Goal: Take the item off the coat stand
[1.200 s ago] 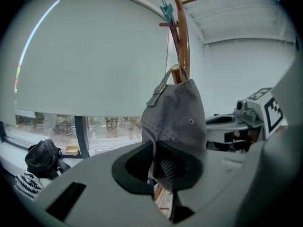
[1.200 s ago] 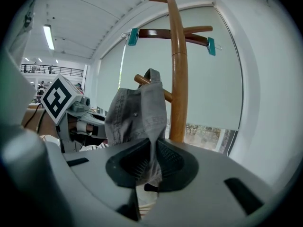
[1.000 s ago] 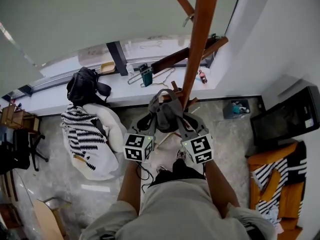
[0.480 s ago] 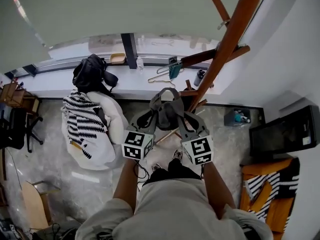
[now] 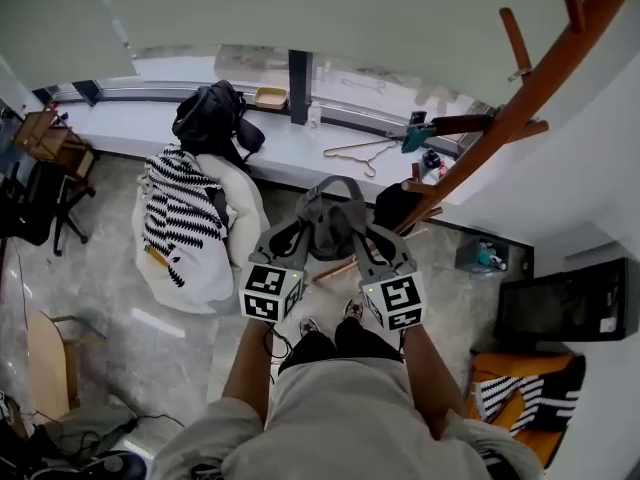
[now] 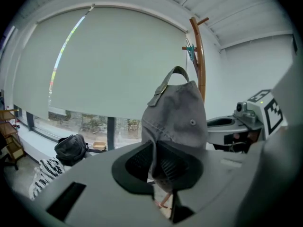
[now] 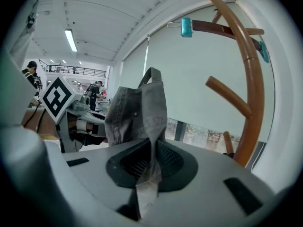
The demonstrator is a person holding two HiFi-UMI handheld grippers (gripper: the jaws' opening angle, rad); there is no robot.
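Observation:
A grey cap (image 5: 330,218) hangs between my two grippers, free of the wooden coat stand (image 5: 520,93), which leans at the upper right. My left gripper (image 5: 300,232) is shut on the cap's left edge; its pads pinch the grey cloth (image 6: 176,122) in the left gripper view. My right gripper (image 5: 362,234) is shut on the cap's right edge, with the fabric (image 7: 142,115) squeezed between its pads. The stand's trunk (image 7: 248,89) rises just right of the cap in the right gripper view.
A white window ledge (image 5: 150,128) runs along the back with a black bag (image 5: 212,118), wire hangers (image 5: 360,150) and a small tray. A striped and white cushion pile (image 5: 190,223) lies on the floor at left. A black monitor (image 5: 570,303) stands at right.
The view has swung left: the coat stand has slid from the centre to the upper right. Both grippers stay shut on the cap, which is now farther from the stand.

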